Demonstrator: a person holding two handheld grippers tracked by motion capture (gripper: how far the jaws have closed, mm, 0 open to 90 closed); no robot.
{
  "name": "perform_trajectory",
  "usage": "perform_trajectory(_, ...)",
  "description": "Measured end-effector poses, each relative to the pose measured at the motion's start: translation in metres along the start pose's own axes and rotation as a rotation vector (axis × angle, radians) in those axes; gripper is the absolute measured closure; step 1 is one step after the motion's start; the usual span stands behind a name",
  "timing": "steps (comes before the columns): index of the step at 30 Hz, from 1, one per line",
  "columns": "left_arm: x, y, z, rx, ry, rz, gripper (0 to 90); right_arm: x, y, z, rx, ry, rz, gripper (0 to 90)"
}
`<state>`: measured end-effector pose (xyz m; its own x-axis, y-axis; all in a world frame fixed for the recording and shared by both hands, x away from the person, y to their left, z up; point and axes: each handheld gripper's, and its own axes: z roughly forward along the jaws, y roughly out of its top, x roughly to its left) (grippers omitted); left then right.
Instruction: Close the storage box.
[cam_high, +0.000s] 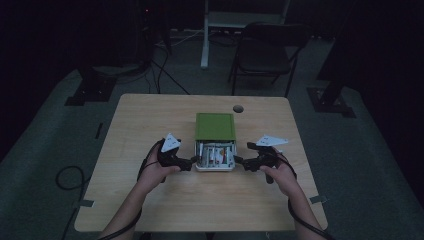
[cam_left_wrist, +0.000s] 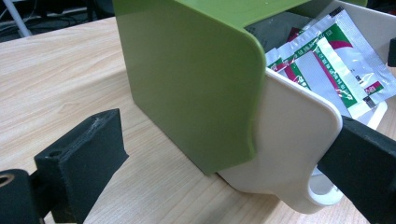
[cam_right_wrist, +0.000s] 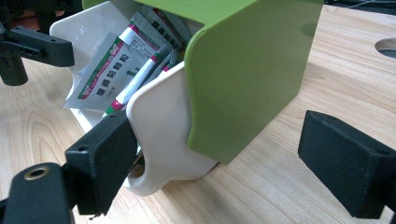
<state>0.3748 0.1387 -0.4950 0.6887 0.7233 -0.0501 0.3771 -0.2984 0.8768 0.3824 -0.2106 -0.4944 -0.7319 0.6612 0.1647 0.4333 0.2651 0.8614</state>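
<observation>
A green box (cam_high: 215, 126) stands mid-table with its white drawer (cam_high: 215, 166) pulled out toward me, holding several red, green and white sachets (cam_high: 216, 154). My left gripper (cam_high: 192, 161) is at the drawer's left front corner and my right gripper (cam_high: 239, 161) at its right front corner. In the left gripper view the gripper (cam_left_wrist: 226, 154) is open, straddling the green casing (cam_left_wrist: 187, 79) and drawer wall (cam_left_wrist: 294, 140), with sachets (cam_left_wrist: 327, 60) inside. In the right gripper view the gripper (cam_right_wrist: 223, 158) is open around the drawer (cam_right_wrist: 163, 121) and casing (cam_right_wrist: 252, 70); sachets (cam_right_wrist: 112, 65) lean inside.
The wooden table (cam_high: 150, 200) has a round cable hole (cam_high: 238, 108) behind the box. A black folding chair (cam_high: 267, 50) and a white table leg (cam_high: 205, 35) stand beyond the far edge. Cables (cam_high: 67, 177) lie on the dark floor at left.
</observation>
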Motion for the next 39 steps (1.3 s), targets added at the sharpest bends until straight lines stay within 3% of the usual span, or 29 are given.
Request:
perform_trajectory(12,0.004,0.003,0.004,0.0,0.006,0.008,3.4,-0.004,0.003,0.004,-0.005,-0.018,-0.012,11.7)
perform_trajectory(39,0.014,0.01,0.017,-0.002,0.032,0.001,3.4,-0.014,0.011,0.016,0.004,-0.059,0.017,10.5)
